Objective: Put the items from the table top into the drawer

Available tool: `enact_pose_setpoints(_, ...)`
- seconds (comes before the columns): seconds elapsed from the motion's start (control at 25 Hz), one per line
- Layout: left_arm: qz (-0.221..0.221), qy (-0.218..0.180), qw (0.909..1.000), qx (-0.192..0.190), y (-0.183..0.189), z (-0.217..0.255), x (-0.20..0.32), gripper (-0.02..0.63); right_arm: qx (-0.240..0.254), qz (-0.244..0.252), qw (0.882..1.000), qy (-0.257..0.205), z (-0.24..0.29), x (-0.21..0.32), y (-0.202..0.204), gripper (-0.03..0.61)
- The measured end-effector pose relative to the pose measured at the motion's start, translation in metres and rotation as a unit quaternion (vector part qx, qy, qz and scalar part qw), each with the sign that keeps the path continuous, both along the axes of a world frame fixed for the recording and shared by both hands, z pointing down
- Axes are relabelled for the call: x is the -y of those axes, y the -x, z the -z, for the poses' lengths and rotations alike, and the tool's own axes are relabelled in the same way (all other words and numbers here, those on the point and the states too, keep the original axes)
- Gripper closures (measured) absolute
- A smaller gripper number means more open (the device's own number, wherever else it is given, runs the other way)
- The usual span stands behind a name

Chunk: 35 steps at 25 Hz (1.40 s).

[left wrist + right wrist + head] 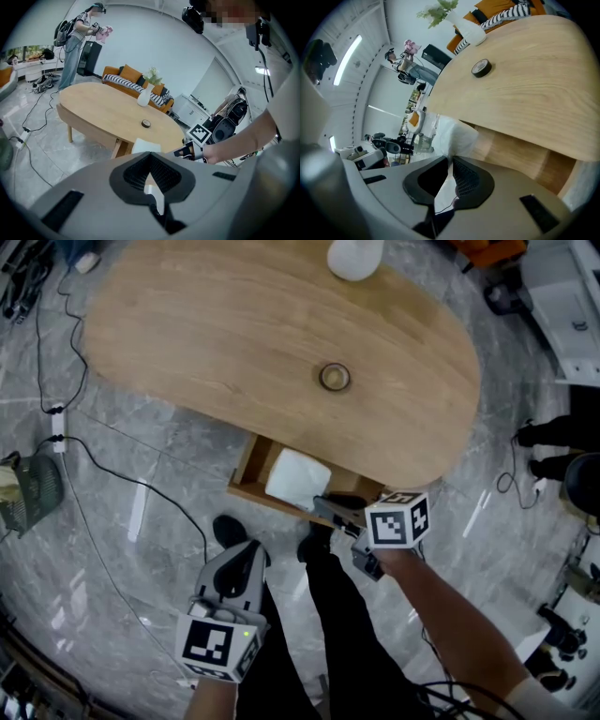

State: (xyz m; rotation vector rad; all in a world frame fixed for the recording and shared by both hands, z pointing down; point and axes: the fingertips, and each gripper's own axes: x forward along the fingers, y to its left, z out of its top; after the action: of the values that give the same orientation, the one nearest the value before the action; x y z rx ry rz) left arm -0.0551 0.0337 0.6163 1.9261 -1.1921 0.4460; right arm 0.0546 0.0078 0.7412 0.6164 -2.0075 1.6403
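An open wooden drawer point(246, 474) sticks out from under the oval wooden table point(187, 324) and holds a white packet point(298, 478). My right gripper point(323, 507) reaches the packet's near corner. In the right gripper view its jaws point(451, 159) stand a thin slit apart, closed on the packet's point(454, 133) edge. A dark tape roll point(335, 377) and a white vase point(354, 257) stand on the tabletop. My left gripper point(251, 551) hangs lower left over the floor, away from the drawer. It is shut and empty point(150, 154).
Cables point(56, 418) run across the grey marble floor left of the table. The person's dark trouser legs and shoes point(230, 529) stand just in front of the drawer. Another person point(77, 42) stands beyond the table, near an orange sofa point(133, 79).
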Motion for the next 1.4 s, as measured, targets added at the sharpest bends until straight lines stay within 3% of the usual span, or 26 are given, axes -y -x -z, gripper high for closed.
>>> enact_pose_setpoints(0.68, 0.016, 0.016, 0.9997, -0.008, 0.032, -0.017, -0.016, 0.614, -0.051, 0.034, 0.998, -0.004, -0.044, -0.004, 0.027, 0.515)
enact_pose_setpoints(0.72, 0.015, 0.015, 0.9997, -0.007, 0.034, -0.018, -0.016, 0.615, -0.057, 0.032, 0.998, 0.003, -0.048, -0.005, 0.027, 0.496)
enact_pose_setpoints(0.76, 0.016, 0.014, 0.9998, -0.005, 0.036, -0.019, -0.016, 0.614, -0.062, 0.028, 0.998, 0.013, -0.052, -0.007, 0.026, 0.42)
enact_pose_setpoints(0.8, 0.017, 0.014, 0.9998, -0.003, 0.038, -0.02, -0.016, 0.614, -0.067, 0.023, 0.997, 0.021, -0.055, -0.008, 0.024, 0.386)
enact_pose_setpoints(1.0, 0.018, 0.014, 0.9997, 0.0, 0.041, -0.02, -0.018, 0.614, -0.081, 0.017, 0.996, 0.016, -0.053, -0.016, 0.014, 0.385)
enact_pose_setpoints(1.24, 0.012, 0.008, 0.9999, -0.005, 0.033, -0.019, -0.022, 0.614, -0.045, 0.001, 0.999, -0.012, -0.02, -0.019, 0.014, 0.392)
enact_pose_setpoints(1.4, 0.01, 0.005, 0.9999, -0.006, 0.026, -0.013, -0.018, 0.615, -0.03, -0.018, 0.998, -0.046, 0.007, -0.015, 0.014, 0.452)
